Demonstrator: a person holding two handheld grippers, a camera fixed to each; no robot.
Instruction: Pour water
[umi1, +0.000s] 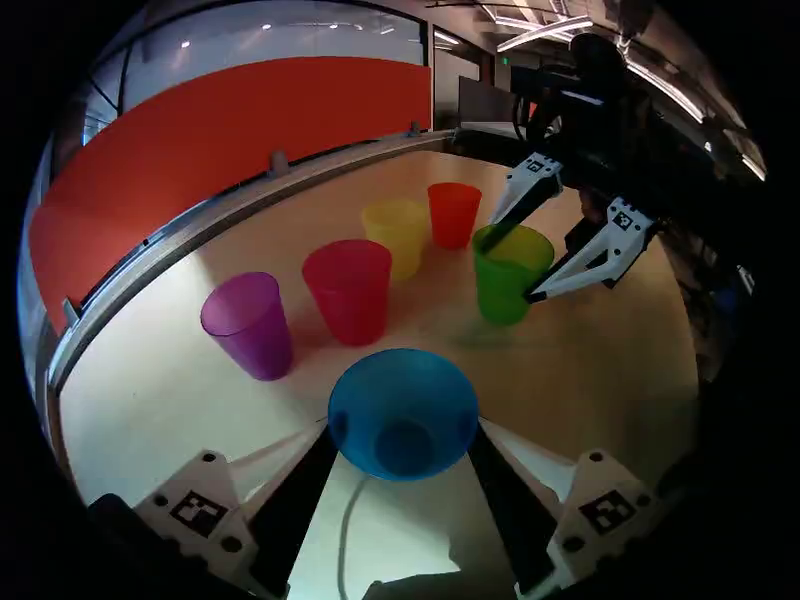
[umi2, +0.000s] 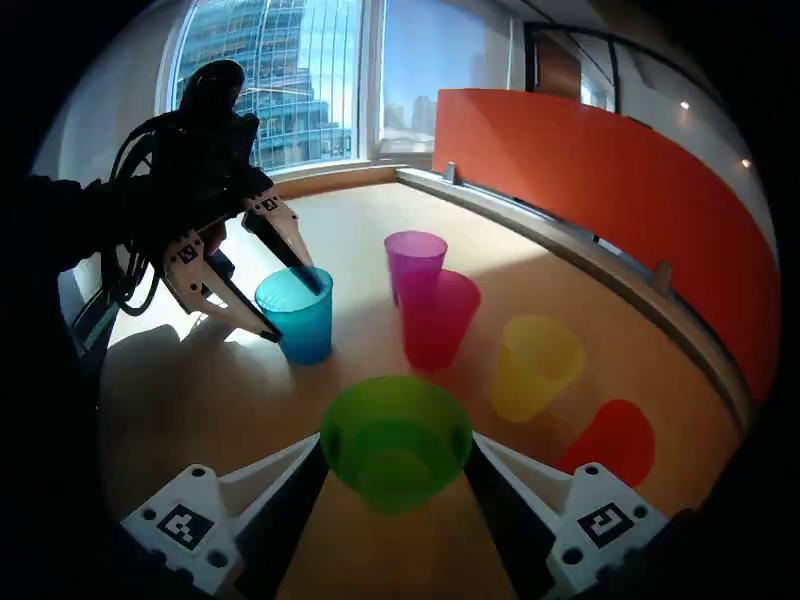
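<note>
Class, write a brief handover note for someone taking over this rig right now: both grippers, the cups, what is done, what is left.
Left gripper: jaws shut on the blue cup.
Right gripper: jaws shut on the green cup.
Purple cup, pink cup, yellow cup, red cup: in a row on the table.
Done: both cups gripped.
Left: the pour; no water discernible.

An orange partition (umi1: 250, 130) borders the pale wooden table (umi1: 600, 370), with windows (umi2: 290, 80) beyond.

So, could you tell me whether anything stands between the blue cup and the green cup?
Nothing visible does: bare table lies between the blue cup and the green cup; the pink cup stands off to one side.
</note>
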